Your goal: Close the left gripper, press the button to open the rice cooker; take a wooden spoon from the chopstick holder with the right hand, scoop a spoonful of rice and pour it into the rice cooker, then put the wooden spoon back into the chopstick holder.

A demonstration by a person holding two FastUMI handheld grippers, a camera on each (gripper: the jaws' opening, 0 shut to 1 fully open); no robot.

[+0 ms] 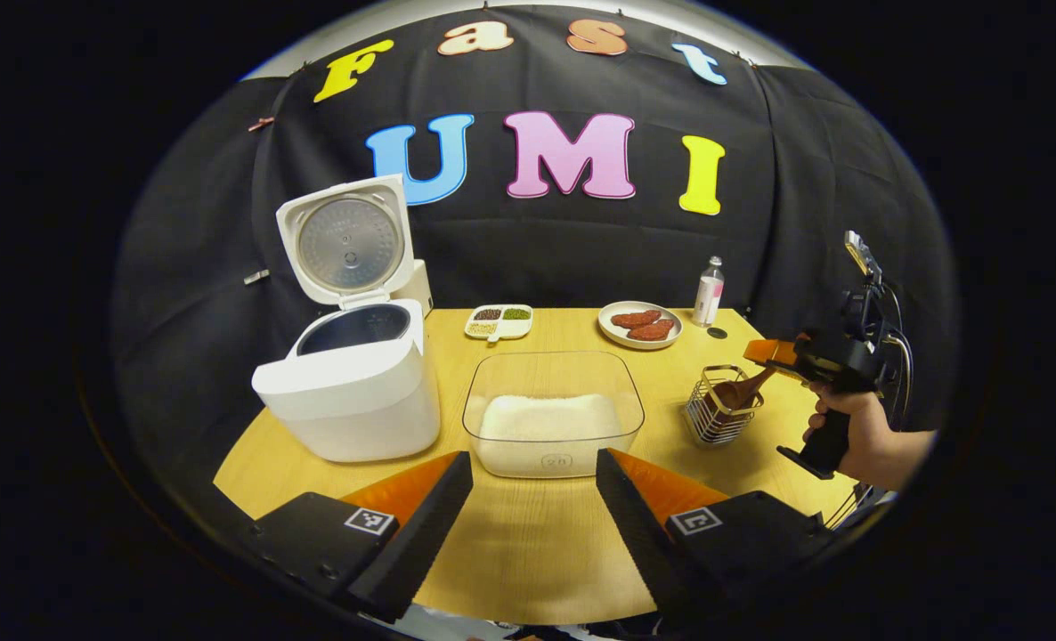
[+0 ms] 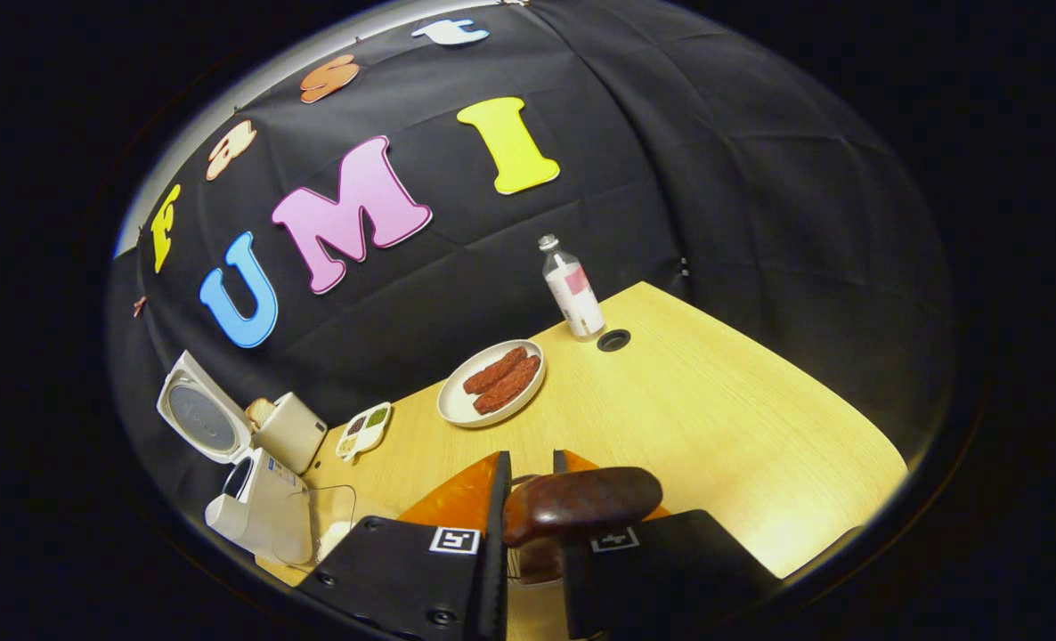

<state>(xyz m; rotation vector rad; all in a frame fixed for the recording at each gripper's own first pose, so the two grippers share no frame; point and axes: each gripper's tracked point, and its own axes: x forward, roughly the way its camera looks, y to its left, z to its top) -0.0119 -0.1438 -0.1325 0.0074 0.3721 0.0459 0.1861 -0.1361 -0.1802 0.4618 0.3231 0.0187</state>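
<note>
Here, the left gripper (image 1: pixel 534 499) hovers with its fingers spread wide apart, holding nothing, in front of a clear container of rice (image 1: pixel 552 411) on the wooden table (image 1: pixel 528 543). The right gripper (image 2: pixel 532 507) is clamped on the dark wooden spoon (image 2: pixel 581 503), whose bowl sits in the wire chopstick holder (image 1: pixel 722 405) right of the container. Left of it, the white rice cooker (image 1: pixel 350 383) stands with its lid raised upright.
</note>
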